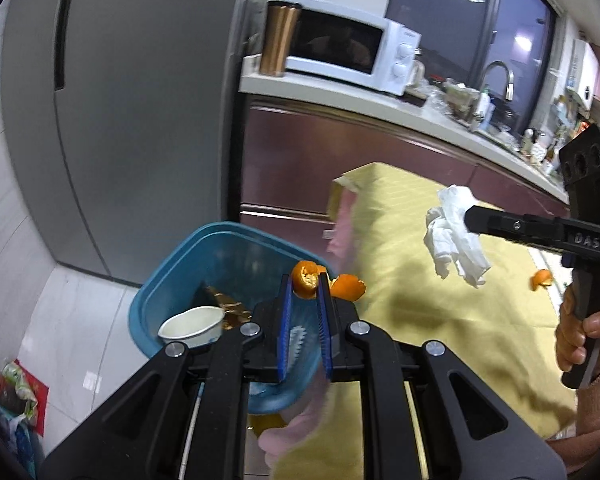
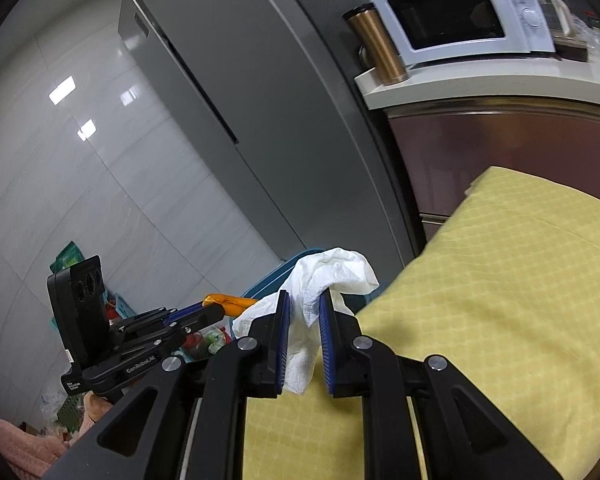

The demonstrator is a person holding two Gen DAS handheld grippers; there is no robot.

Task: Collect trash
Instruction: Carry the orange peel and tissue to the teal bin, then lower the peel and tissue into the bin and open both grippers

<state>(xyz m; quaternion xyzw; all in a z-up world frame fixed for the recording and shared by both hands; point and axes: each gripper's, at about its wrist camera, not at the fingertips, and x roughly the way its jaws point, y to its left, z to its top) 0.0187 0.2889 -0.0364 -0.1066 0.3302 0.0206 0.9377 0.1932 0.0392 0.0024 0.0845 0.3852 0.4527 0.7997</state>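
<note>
Orange peel (image 1: 305, 280) sits clamped at the tips of the left gripper (image 1: 305, 286), nearest the left wrist camera, over the near rim of the blue bin (image 1: 172, 276) on the floor. A paper cup (image 1: 194, 322) already lies inside. To the right, the right gripper (image 2: 304, 304) pinches a crumpled white tissue (image 2: 332, 272) above the yellow tablecloth (image 2: 500, 280). Farther right another peel scrap (image 1: 541, 279) remains on the cloth. Released here, the peel might catch the bin's edge and fall outside; the loosely hanging tissue could slip.
</note>
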